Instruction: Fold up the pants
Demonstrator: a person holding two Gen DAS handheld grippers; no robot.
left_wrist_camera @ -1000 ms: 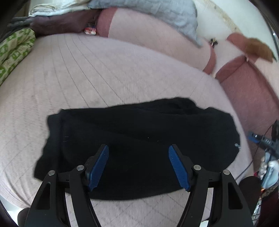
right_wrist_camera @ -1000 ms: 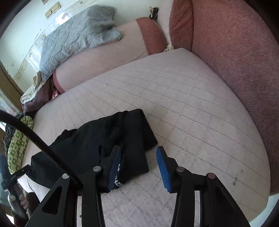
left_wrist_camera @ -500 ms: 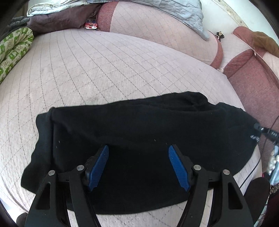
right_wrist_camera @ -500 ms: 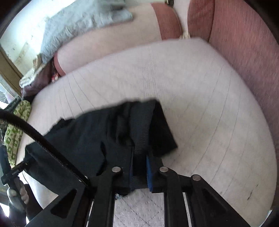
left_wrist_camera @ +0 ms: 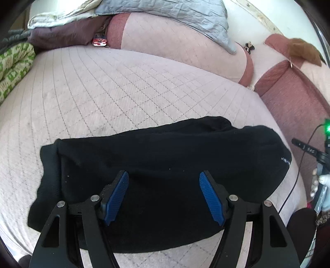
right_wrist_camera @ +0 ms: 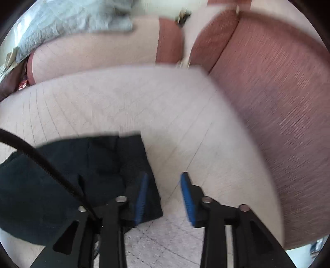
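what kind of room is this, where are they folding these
Most likely a living room or bedroom at home. The black pants lie on a quilted pink cushion of a sofa or daybed, with a round bolster behind and a grey quilted blanket draped over it.

We observe a pale pink quilted mattress (left_wrist_camera: 115, 90) filling mid-frame, a pink bolster (left_wrist_camera: 175, 47) along the top, a grey quilt (left_wrist_camera: 165, 10) draped over it, and a reddish upholstered backrest (right_wrist_camera: 278, 103) at right. Daylight is bright.
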